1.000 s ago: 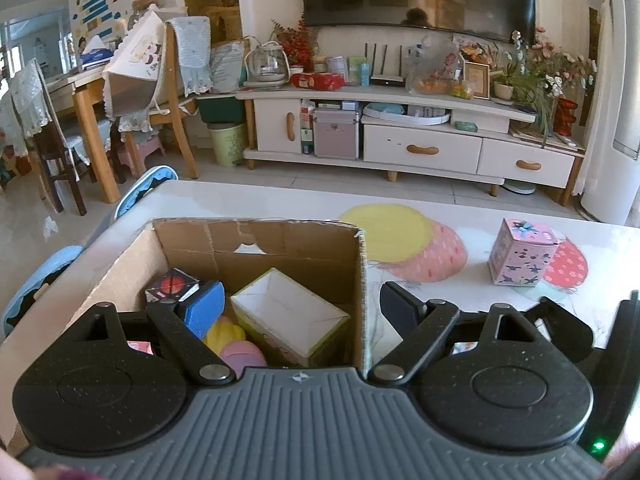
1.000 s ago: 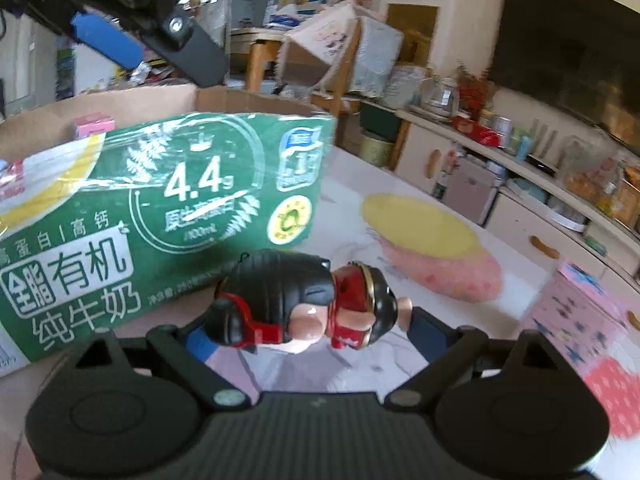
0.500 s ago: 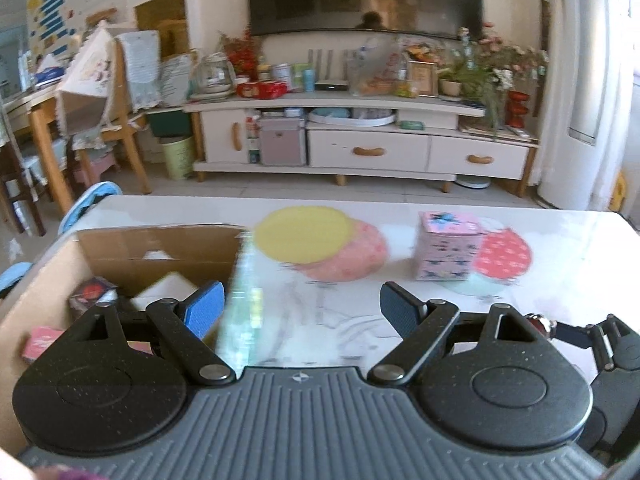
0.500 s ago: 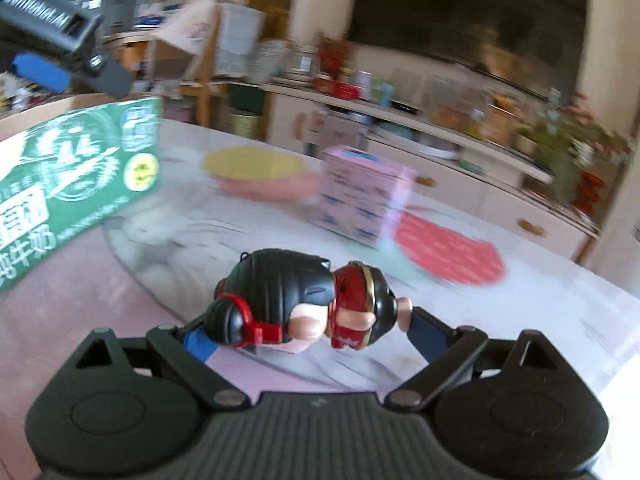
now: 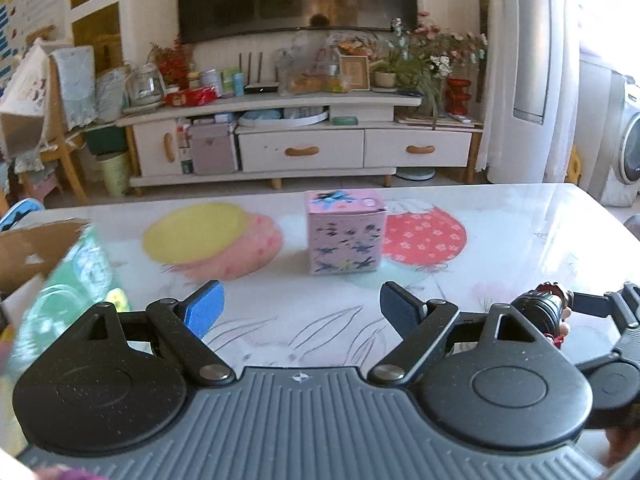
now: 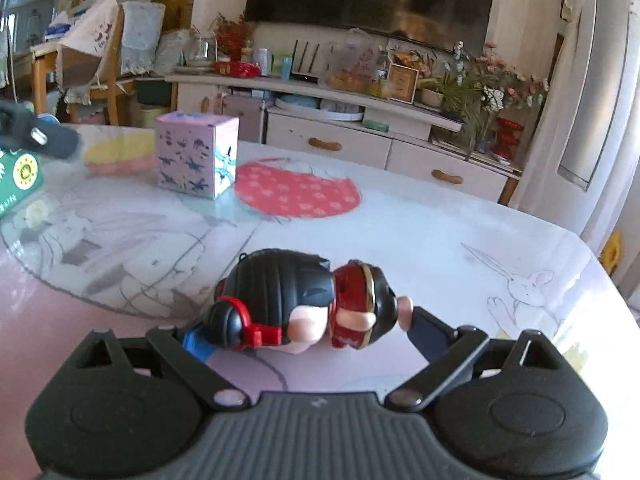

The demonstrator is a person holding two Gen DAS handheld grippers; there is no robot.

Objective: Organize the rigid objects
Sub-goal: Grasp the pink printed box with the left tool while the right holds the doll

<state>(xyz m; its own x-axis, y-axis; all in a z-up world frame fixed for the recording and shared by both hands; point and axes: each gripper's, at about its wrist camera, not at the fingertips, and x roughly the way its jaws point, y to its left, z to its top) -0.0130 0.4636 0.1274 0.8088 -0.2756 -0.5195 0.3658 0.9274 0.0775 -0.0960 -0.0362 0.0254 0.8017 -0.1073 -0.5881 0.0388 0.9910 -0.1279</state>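
Note:
My right gripper (image 6: 304, 332) is shut on a toy figure (image 6: 304, 308) with black hair and a red outfit, held sideways just above the table; it also shows in the left wrist view (image 5: 544, 310). My left gripper (image 5: 300, 304) is open and empty, facing a pink patterned cube box (image 5: 344, 232) that stands on the table, also in the right wrist view (image 6: 196, 154). A cardboard box (image 5: 28, 248) with a green milk-carton print (image 5: 76, 276) sits at the left edge.
The white table (image 5: 500, 248) has printed yellow (image 5: 196, 232), pink and red (image 5: 424, 234) circles. Behind it stand a TV cabinet (image 5: 304, 148), a chair (image 5: 60, 128) and a white appliance (image 5: 528, 72). The table's right edge (image 6: 592, 264) curves near the toy.
Both grippers swung right, away from the cardboard box toward the pink cube box. The right gripper keeps hold of the toy figure; the left stays open.

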